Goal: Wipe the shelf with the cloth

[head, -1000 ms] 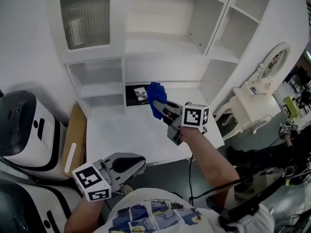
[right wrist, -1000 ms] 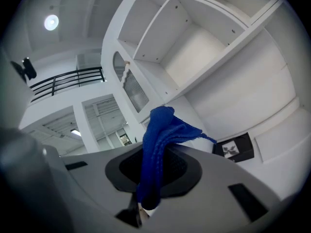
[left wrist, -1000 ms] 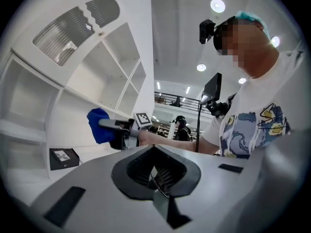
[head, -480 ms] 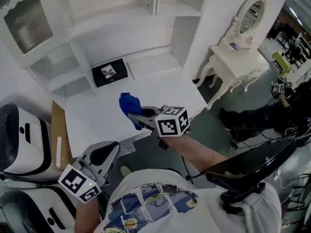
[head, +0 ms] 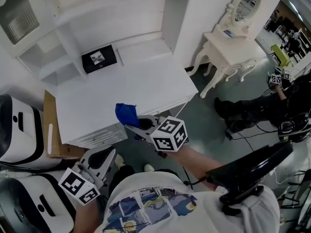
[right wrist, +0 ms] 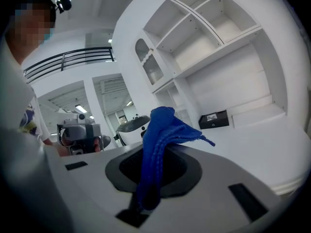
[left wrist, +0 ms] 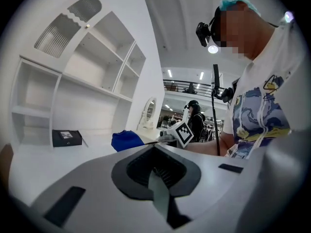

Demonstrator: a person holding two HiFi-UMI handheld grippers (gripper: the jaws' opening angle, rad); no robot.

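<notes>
The right hand-held gripper (head: 132, 125) has drawn back from the shelf (head: 141, 50) to the front edge of the counter (head: 146, 86). Its jaws are clamped on the blue cloth (head: 125, 113), which is bunched up and well apart from the black box (head: 99, 58). The left hand-held gripper (head: 108, 153) hangs low, with its jaws together and nothing between them.

Bunched blue cloth (head: 126, 113), pinched in right gripper (head: 133, 126), hanging over front edge of white shelf (head: 146, 76) worktop.
</notes>
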